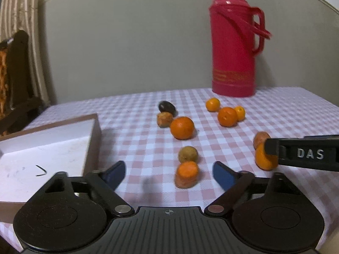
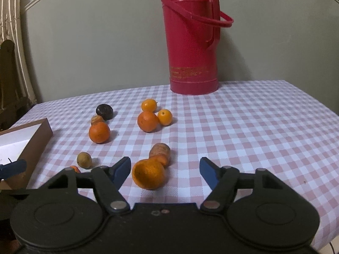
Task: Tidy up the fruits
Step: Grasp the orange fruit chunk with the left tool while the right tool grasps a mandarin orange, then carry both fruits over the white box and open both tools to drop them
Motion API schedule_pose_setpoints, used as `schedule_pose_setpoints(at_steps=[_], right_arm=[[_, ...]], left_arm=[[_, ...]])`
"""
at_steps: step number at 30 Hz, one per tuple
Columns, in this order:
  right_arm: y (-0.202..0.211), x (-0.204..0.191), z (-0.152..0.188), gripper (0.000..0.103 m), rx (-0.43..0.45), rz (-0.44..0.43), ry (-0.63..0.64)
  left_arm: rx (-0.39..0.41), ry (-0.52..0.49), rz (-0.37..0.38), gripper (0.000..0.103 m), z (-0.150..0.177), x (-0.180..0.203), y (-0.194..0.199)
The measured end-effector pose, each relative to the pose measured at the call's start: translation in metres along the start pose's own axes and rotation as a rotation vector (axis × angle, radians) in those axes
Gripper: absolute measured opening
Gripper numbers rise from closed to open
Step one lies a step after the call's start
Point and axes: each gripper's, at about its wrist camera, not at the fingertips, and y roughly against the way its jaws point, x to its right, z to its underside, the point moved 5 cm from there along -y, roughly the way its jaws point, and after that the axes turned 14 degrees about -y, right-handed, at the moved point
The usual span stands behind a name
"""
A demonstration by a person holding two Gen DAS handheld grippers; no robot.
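A table covered with a pink checked cloth [image 2: 254, 127] is seen from two hand-held grippers. Fruits are scattered across its middle: a round orange [image 2: 99, 132], a second orange [image 2: 147, 121] touched by two small yellow-orange fruits, a dark fruit [image 2: 104, 111], and a brownish round fruit [image 2: 84, 160]. A hollow orange peel half [image 2: 148, 176] is tilted, its opening turned up and leftward, touching a brown-orange piece [image 2: 160, 151] behind it. The right gripper [image 2: 164, 171] is spread wide around the peel, nothing grasped. The left gripper [image 1: 169, 174] is likewise released, with a cut orange piece [image 1: 187, 174] lying between its fingers. An open box [image 1: 53, 144] sits at the left edge; a red flask [image 2: 191, 40] stands upright at the far edge.
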Motion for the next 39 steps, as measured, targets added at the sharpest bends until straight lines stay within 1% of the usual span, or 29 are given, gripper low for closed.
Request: schedule_pose_setpoints(at_steps=[3, 5, 6, 7, 8, 11, 12, 13, 15, 18, 19, 20, 21, 24, 29, 32, 39], right_arm=[[-0.005, -0.002, 0.001, 0.059, -0.013, -0.008, -0.008], [-0.007, -0.003, 0.002, 0.059, -0.021, -0.014, -0.009], [-0.008, -0.004, 0.003, 0.058, -0.025, -0.014, -0.009], [-0.009, -0.004, 0.004, 0.056, -0.029, -0.014, -0.008], [-0.010, -0.005, 0.004, 0.051, -0.031, -0.016, -0.009], [-0.015, -0.006, 0.005, 0.048, -0.041, -0.015, -0.014], [-0.016, -0.007, 0.005, 0.048, -0.044, -0.013, -0.014], [-0.018, -0.007, 0.006, 0.047, -0.045, -0.014, -0.016], [-0.020, -0.008, 0.007, 0.042, -0.048, -0.016, -0.012], [-0.022, -0.012, 0.008, 0.035, -0.050, -0.019, -0.003], [-0.023, -0.013, 0.008, 0.030, -0.052, -0.022, 0.002], [-0.023, -0.014, 0.009, 0.030, -0.049, -0.022, 0.004], [-0.023, -0.015, 0.009, 0.030, -0.044, -0.017, 0.011], [-0.022, -0.016, 0.010, 0.030, -0.042, -0.018, 0.021], [-0.017, -0.013, 0.010, 0.029, -0.043, -0.035, 0.011], [-0.013, -0.013, 0.010, 0.029, -0.040, -0.043, 0.008], [0.001, -0.012, 0.009, 0.029, -0.031, -0.065, -0.001]], left_arm=[[-0.009, 0.006, 0.008, 0.085, 0.001, 0.001, -0.004], [-0.011, 0.012, 0.014, 0.080, 0.001, 0.001, -0.006], [-0.012, 0.014, 0.022, 0.074, 0.001, 0.002, -0.008], [-0.017, 0.017, 0.028, 0.065, 0.001, 0.002, -0.010], [-0.024, 0.019, 0.036, 0.063, 0.002, 0.003, -0.012], [-0.039, 0.021, 0.046, 0.061, 0.004, 0.006, -0.018], [-0.040, 0.018, 0.045, 0.057, 0.005, 0.008, -0.018], [-0.042, 0.017, 0.048, 0.051, 0.005, 0.009, -0.019], [-0.038, 0.030, 0.062, 0.045, 0.006, 0.009, -0.020], [-0.035, 0.040, 0.065, 0.043, 0.006, 0.009, -0.020], [-0.033, 0.044, 0.069, 0.038, 0.006, 0.010, -0.020], [-0.029, 0.044, 0.074, 0.035, 0.006, 0.011, -0.020], [-0.025, 0.041, 0.077, 0.028, 0.006, 0.012, -0.019], [-0.020, 0.035, 0.068, 0.028, 0.007, 0.014, -0.017], [-0.021, 0.052, 0.074, 0.028, 0.008, 0.011, -0.014], [-0.016, 0.046, 0.079, 0.028, 0.009, 0.012, -0.010], [-0.001, 0.040, 0.082, 0.028, 0.012, 0.006, 0.007]])
